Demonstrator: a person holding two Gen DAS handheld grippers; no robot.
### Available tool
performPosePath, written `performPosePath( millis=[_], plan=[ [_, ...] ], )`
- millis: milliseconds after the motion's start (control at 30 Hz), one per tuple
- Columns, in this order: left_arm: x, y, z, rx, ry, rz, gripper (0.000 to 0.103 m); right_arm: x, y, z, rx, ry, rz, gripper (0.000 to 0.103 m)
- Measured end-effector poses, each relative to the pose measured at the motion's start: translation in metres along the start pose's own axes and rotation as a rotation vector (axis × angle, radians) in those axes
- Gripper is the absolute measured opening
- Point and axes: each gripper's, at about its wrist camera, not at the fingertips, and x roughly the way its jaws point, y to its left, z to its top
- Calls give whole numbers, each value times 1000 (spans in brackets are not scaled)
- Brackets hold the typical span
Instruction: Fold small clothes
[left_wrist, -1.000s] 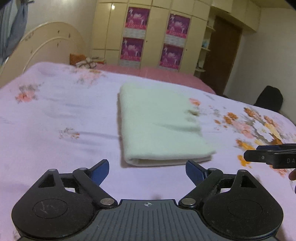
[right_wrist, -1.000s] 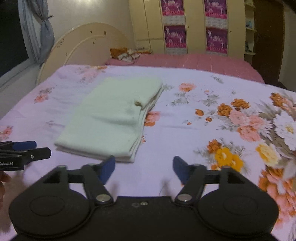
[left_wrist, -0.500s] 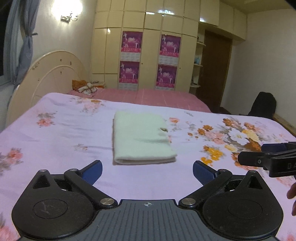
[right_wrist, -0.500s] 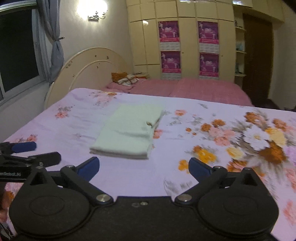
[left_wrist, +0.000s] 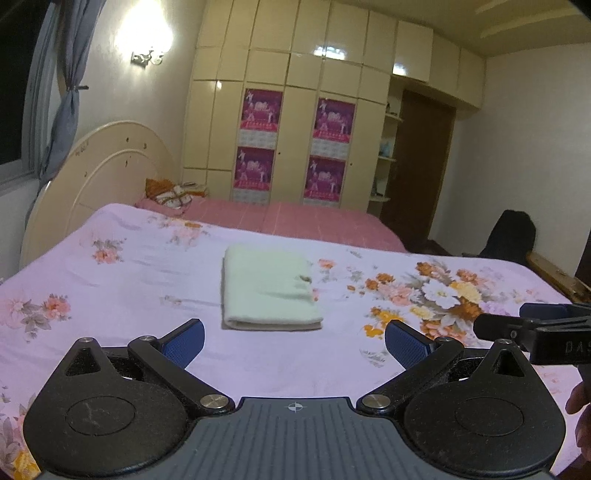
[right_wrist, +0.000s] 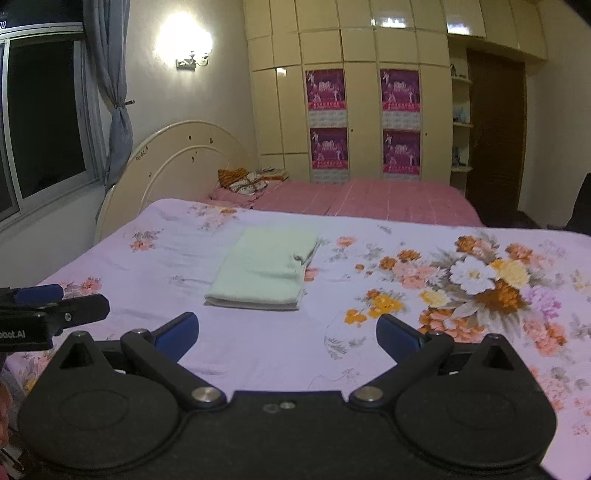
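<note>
A pale green garment (left_wrist: 267, 288) lies folded into a neat rectangle on the floral bedsheet (left_wrist: 110, 306); it also shows in the right wrist view (right_wrist: 266, 273). My left gripper (left_wrist: 294, 341) is open and empty, held back from the garment near the bed's front edge. My right gripper (right_wrist: 287, 336) is open and empty, also well short of the garment. Each gripper shows at the edge of the other's view: the right one (left_wrist: 535, 328) and the left one (right_wrist: 48, 306).
A pink bed (right_wrist: 369, 199) with a small pile of cloth (right_wrist: 245, 181) lies behind. A curved headboard (right_wrist: 173, 162), a wardrobe with posters (right_wrist: 364, 122), a dark door (right_wrist: 495, 140) and a black chair (left_wrist: 511, 236) surround the bed.
Both grippers have pulled back and risen away from the folded garment, which now looks smaller and farther. The jaws have opened wider. The garment has not moved.
</note>
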Motion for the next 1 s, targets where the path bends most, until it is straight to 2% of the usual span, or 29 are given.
performPosePath(
  millis=[267, 1000],
  plan=[
    [-10, 2, 1, 7, -16, -15, 103, -16, 8, -1, -3, -37, -21, 102],
    [-14, 2, 2, 3, -30, -14, 103, -22, 22, 4, -11, -42, -7, 102]
  ],
)
